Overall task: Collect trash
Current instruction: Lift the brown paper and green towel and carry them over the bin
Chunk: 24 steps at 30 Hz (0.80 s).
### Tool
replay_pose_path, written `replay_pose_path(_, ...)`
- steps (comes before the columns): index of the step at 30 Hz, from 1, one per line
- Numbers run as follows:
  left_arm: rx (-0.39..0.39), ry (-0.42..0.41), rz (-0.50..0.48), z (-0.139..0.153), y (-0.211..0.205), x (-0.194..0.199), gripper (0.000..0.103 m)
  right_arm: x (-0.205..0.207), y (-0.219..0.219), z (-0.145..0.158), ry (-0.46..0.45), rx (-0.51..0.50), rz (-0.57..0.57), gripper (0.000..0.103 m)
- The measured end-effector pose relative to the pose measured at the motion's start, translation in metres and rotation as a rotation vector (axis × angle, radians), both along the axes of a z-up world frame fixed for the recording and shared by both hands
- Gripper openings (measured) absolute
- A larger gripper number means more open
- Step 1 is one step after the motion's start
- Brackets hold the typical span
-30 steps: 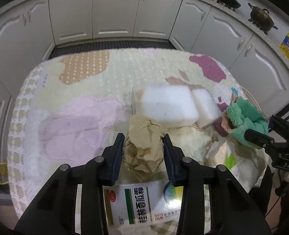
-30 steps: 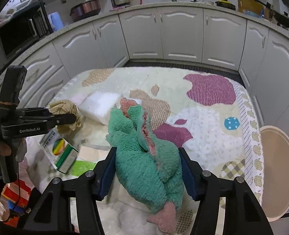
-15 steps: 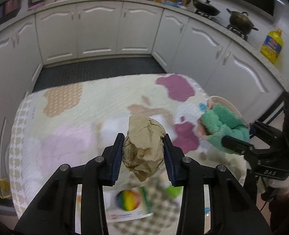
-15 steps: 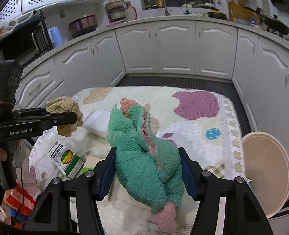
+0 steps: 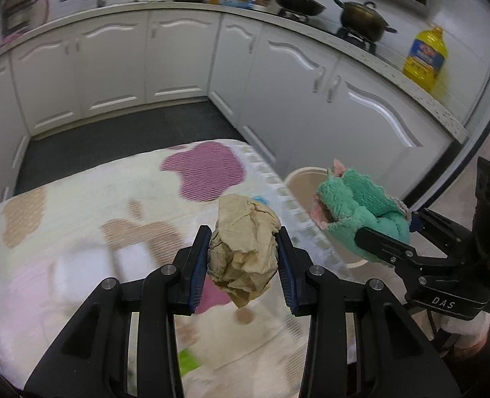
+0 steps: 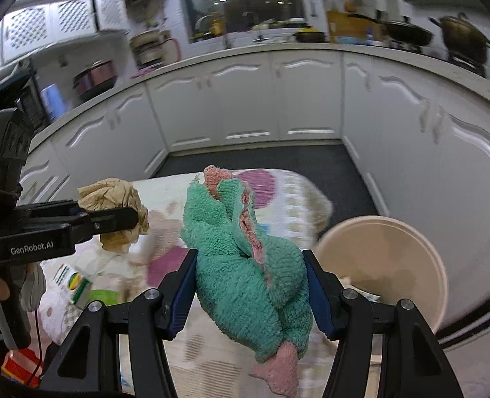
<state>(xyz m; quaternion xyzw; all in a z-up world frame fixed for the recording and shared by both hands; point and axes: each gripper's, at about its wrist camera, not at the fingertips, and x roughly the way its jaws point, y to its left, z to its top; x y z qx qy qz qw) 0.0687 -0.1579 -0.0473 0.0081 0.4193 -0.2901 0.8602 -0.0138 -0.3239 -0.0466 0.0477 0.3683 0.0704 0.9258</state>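
My left gripper [image 5: 243, 248] is shut on a crumpled ball of brown paper [image 5: 245, 252] and holds it in the air above the table's right side; the paper also shows in the right wrist view [image 6: 115, 199]. My right gripper [image 6: 249, 285] is shut on a bunched green and pink towel [image 6: 248, 275], held in the air beside the table's edge; the towel also shows in the left wrist view [image 5: 361, 212]. A round beige bin [image 6: 387, 265] stands open on the floor just right of the table, below and beyond the towel.
The table [image 5: 95, 205] wears a patterned cloth with pink, purple and brown patches. A printed cardboard box [image 6: 74, 282] and a green scrap [image 5: 186, 361] lie near its front. White cabinets ring the room, with pots and a yellow oil bottle [image 5: 425, 56] on the counter.
Both grippers have risen and swung right with their loads, toward the beige bin. The table has dropped lower in both views, and the bin now shows closer.
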Motion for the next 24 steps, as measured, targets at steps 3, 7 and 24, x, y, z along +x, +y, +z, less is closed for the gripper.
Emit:
replay_pose_path(3,0.006,0.013,-0.032,-0.002,-0.028,0.005,0.036,-0.005,-0.029,0.000,-0.004,-0.015,-0.060,0.058)
replay_pose_path(7,0.023,0.017,-0.069,-0.006,-0.066,0.010,0.036,-0.006,-0.066,-0.003,0.006,-0.006,-0.135,0.058)
replay_pose_path(24,0.103,0.051,-0.128,-0.047,-0.171,0.026,0.036,0.007,-0.143,-0.054,0.099,0.073,-0.285,0.059)
